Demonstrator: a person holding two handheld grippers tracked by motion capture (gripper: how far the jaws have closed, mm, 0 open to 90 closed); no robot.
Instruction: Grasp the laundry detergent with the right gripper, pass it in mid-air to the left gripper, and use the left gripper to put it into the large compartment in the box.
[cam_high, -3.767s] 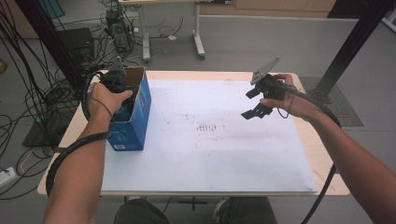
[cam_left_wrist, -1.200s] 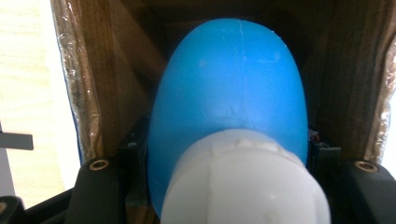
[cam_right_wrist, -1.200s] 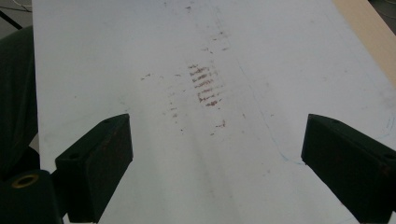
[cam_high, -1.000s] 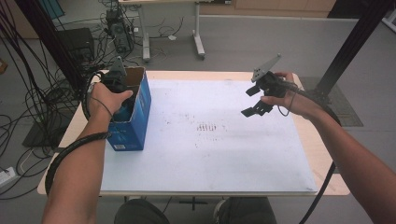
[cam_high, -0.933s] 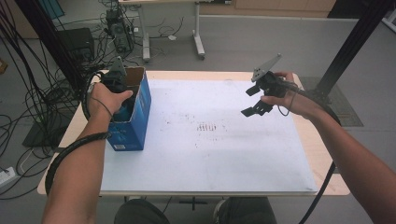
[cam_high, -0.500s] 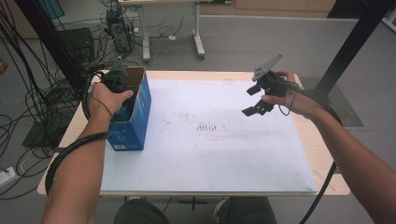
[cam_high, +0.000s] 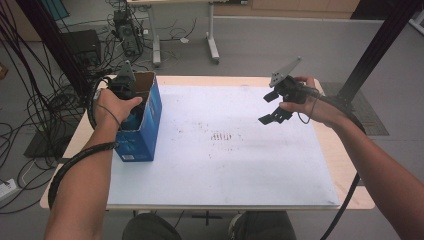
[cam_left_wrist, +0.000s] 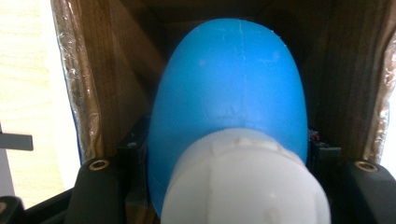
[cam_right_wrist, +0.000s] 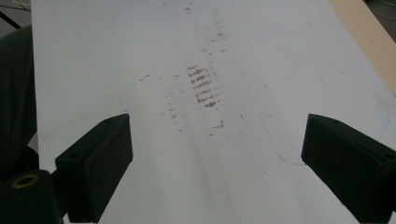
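Currently the left gripper (cam_high: 131, 100) reaches down into the box (cam_high: 146, 125), jaws clamped on the blue bottle (cam_left_wrist: 229, 93) between them, its white cap (cam_left_wrist: 245, 179) nearest the camera. Right gripper (cam_high: 272, 107) hangs above the counter (cam_high: 225, 165), jaws wide apart, nothing between them.

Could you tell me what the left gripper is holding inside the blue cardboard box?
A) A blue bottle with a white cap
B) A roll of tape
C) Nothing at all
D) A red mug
A: in the left gripper view the jaws press on either side of a blue bottle with a white cap, down between the brown inner walls of the box.
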